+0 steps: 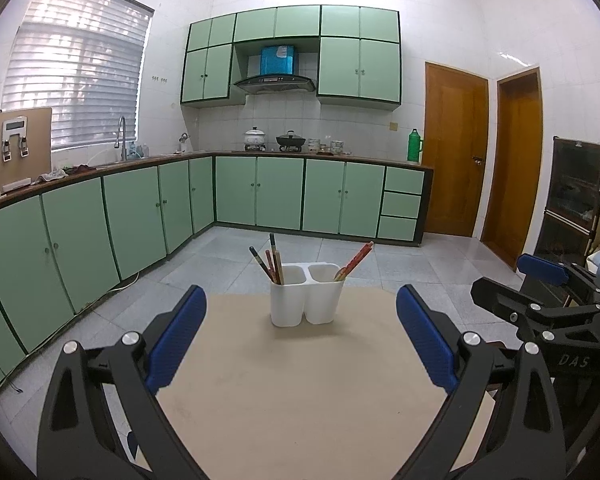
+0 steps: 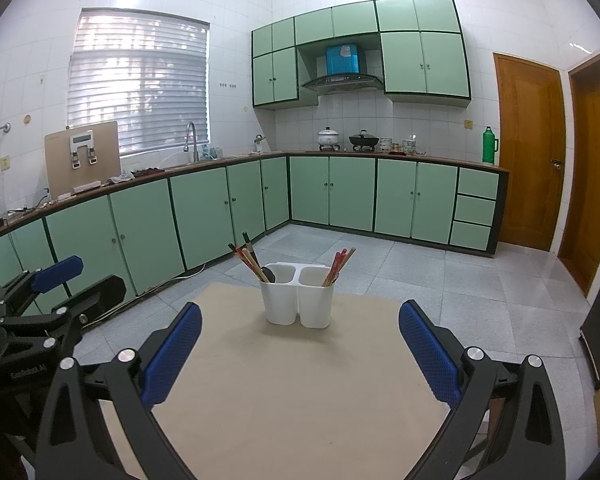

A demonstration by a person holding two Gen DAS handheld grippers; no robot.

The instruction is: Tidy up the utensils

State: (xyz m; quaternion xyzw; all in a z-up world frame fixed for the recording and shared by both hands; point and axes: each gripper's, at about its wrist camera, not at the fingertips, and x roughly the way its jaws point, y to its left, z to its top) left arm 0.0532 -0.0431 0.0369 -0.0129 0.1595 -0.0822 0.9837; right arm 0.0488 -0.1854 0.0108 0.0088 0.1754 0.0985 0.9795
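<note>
A white two-compartment utensil holder (image 1: 306,300) (image 2: 297,300) stands upright at the far end of a beige table (image 1: 300,392) (image 2: 292,392). Its left compartment holds several dark and brown chopsticks (image 1: 269,262) (image 2: 249,261). Its right compartment holds red chopsticks (image 1: 356,260) (image 2: 339,263). My left gripper (image 1: 301,302) is open and empty, short of the holder. My right gripper (image 2: 300,312) is open and empty, also short of the holder. The right gripper shows at the right edge of the left wrist view (image 1: 540,280); the left gripper shows at the left edge of the right wrist view (image 2: 56,276).
Green kitchen cabinets (image 1: 140,216) (image 2: 204,212) run along the left and back walls behind the table. Grey tiled floor (image 1: 236,256) lies beyond the table. A dark shelf unit (image 1: 576,208) stands at the right, wooden doors (image 2: 528,152) at the back right.
</note>
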